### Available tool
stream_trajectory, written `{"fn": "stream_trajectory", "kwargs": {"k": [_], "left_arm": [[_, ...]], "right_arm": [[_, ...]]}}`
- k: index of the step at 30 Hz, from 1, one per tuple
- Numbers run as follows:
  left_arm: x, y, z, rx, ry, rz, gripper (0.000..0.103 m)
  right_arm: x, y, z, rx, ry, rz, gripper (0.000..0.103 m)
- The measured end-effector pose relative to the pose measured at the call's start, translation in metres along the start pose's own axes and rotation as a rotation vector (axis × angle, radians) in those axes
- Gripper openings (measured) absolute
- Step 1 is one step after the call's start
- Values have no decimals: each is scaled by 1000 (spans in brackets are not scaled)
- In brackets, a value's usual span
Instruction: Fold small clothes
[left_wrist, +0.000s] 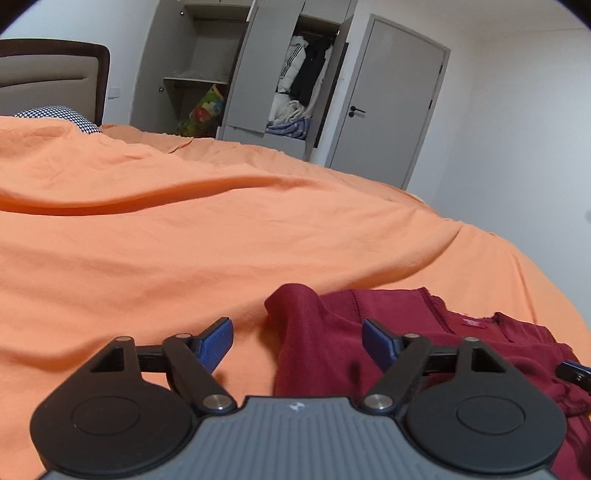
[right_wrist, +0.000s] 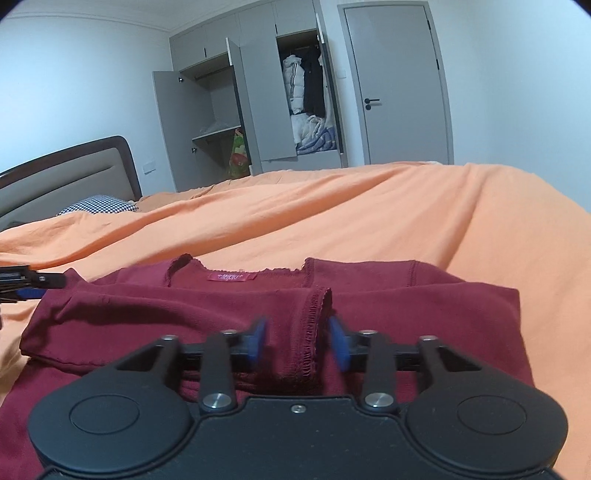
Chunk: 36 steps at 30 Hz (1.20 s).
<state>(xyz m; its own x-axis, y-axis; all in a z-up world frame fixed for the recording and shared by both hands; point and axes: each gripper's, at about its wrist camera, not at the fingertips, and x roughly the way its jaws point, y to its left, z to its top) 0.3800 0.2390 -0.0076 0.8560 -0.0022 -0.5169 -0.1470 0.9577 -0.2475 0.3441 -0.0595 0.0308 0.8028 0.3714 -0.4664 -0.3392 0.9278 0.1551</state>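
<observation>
Maroon garment lies partly hidden under spread right tongs and spread left tongs.

— What's past the orange bedspread?
— A grey wardrobe, doors open, coats hanging inside. Closed door to its right; checked pillow by the headboard.

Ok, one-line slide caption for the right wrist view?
Open right gripper straddling a stitched fold of the maroon garment on the orange bedsheet.
</observation>
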Motion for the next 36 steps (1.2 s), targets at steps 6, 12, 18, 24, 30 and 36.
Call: {"fn": "stream_trajectory", "kwargs": {"k": [6, 12, 18, 24, 30, 36], "left_arm": [[-15, 12, -23, 0, 62, 60, 80], [-7, 22, -35, -24, 98, 114, 81], [-23, 13, -35, -15, 81, 152, 101], [-60, 3, -38, -4, 51, 153, 102], [-112, -12, -56, 24, 34, 144, 103], [-162, -32, -84, 87, 10, 117, 103]], "right_arm": [[5, 6, -5, -56, 22, -49, 61], [17, 6, -11, -76, 69, -113, 71], [-1, 0, -10, -61, 44, -104, 97], [-54, -3, -16, -99, 23, -74, 102], [-122, -3, -35, -115, 6, -53, 102], [-179, 4, -61, -144, -12, -44, 102]]}}
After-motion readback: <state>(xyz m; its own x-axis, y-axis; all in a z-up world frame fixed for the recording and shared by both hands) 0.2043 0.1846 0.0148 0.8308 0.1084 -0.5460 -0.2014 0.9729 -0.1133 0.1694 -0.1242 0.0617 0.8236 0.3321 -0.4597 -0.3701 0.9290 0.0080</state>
